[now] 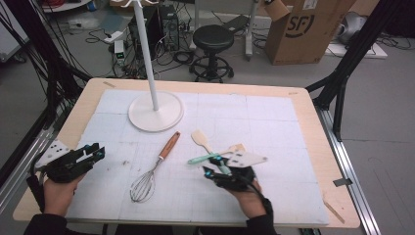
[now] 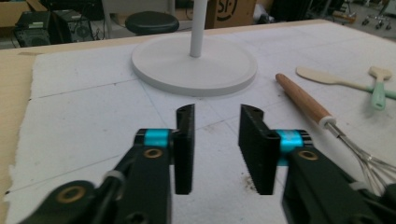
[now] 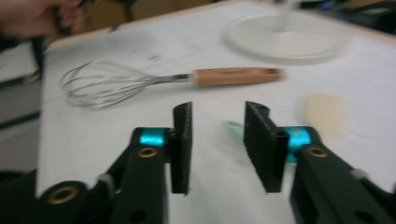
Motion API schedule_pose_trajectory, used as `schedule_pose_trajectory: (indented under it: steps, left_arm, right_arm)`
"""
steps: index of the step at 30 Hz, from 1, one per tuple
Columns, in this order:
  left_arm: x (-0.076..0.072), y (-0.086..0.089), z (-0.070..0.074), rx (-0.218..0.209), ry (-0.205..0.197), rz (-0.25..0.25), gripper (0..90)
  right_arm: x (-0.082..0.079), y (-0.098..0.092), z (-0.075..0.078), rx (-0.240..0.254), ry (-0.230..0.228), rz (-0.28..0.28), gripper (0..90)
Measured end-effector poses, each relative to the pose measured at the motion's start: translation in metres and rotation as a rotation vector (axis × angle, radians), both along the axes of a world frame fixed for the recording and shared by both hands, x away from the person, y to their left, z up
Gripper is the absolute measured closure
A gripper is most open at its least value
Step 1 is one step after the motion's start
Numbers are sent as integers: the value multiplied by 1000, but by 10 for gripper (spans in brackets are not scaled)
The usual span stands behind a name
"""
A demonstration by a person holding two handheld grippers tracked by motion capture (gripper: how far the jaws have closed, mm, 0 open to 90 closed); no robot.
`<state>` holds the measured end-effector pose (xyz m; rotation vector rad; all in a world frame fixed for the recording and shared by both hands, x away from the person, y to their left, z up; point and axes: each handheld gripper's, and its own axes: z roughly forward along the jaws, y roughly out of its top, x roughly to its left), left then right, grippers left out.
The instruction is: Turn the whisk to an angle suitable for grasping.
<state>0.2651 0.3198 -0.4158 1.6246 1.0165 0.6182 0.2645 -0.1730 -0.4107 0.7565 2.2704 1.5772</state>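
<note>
- The left tool (image 1: 96, 152) is released and holds nothing; it rests at the left edge of the tabletop (image 1: 303, 105), well apart from the utensils.
- The whisk (image 1: 152, 169) lies diagonal between both tools, wooden handle pointing far-right.
- The right tool (image 1: 214, 167) is released too, nearest the mint-green spatula (image 1: 201, 158), whose handle lies just before it, across a pale wooden spatula (image 1: 201, 139).

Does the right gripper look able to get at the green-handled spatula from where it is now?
Probably yes. The right gripper sits right at the green-handled spatula, its jaws apart with nothing between them. The wooden spatula crosses the green one farther up, but the handle end nearest the gripper lies bare on the mat.
</note>
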Motion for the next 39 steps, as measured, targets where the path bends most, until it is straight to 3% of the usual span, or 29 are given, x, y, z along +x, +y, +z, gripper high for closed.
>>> schedule_pose_trajectory:
  steps: [2, 3, 4, 9, 13, 15, 20, 23, 30, 39]
  left_arm:
    - [0, -4, 0, -23, -21, -20, 553]
    - [-1, -6, 0, -24, -38, -26, 524]
    - [-1, -8, 1, -29, -47, -31, 497]
    - [-3, -18, 3, -86, -98, -34, 329]
    - [-6, -26, 8, -79, -125, -20, 186]
    - [-7, -29, 10, -79, -128, -22, 188]
    - [-8, -37, 10, -64, -112, -24, 192]
    - [-8, -40, 9, -69, -104, -26, 199]
    - [-6, -42, 9, -70, -102, -28, 205]
    - [-9, -43, 12, -58, -113, -33, 200]
  right_arm:
    - [-3, -18, 1, 19, -14, -48, 524]
    - [-7, -40, 2, 29, -34, -107, 481]
    - [-9, -52, 2, 33, -39, -133, 449]
    - [-19, -99, 6, 39, -73, -285, 293]
    - [-27, -126, 10, 59, -89, -362, 245]
    - [-32, -135, 11, 56, -88, -382, 218]
    - [-39, -146, 12, 25, -59, -398, 209]
    - [-40, -147, 13, 7, -86, -398, 191]
    - [-40, -144, 16, -13, -99, -413, 183]
    - [-43, -145, 18, -3, -111, -418, 183]
